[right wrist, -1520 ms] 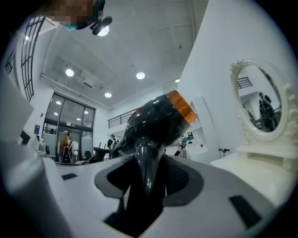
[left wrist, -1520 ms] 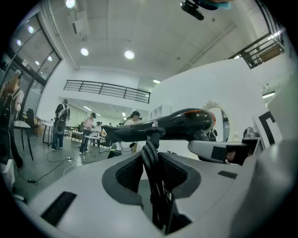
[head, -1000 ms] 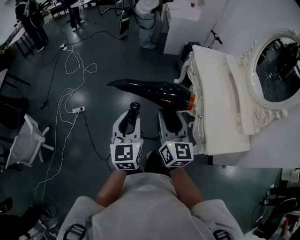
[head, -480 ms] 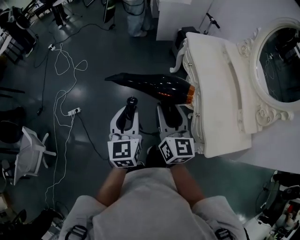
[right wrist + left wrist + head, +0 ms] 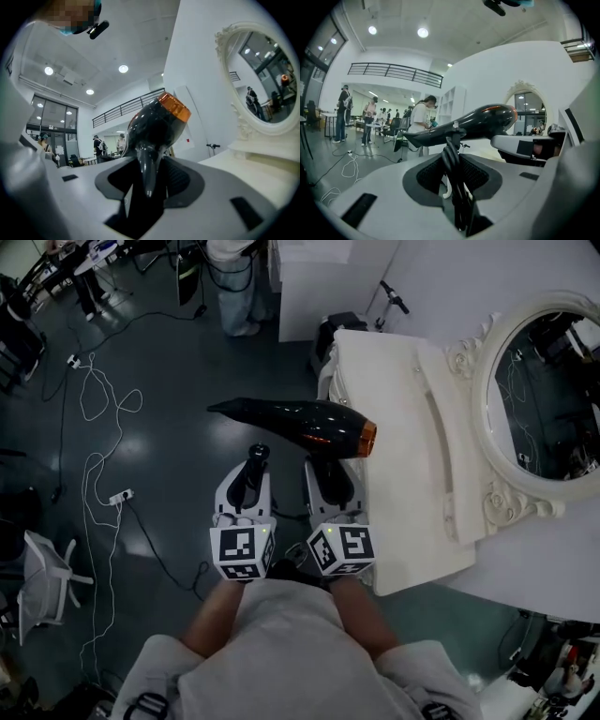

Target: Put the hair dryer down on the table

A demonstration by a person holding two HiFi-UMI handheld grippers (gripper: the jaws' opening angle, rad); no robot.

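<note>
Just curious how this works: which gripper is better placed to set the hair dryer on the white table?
Right. The right gripper clamps the hair dryer by its handle and is nearer the white dressing table. The left gripper only grips the coiled cord, on the far side.

Your hair dryer lies crosswise at 12 o'clock, above the floor, its rear end at the edge of the counter at 2 o'clock. The mirror stands behind the counter. Right hand-held gripper sits under the dryer, left hand-held gripper beside it.
</note>
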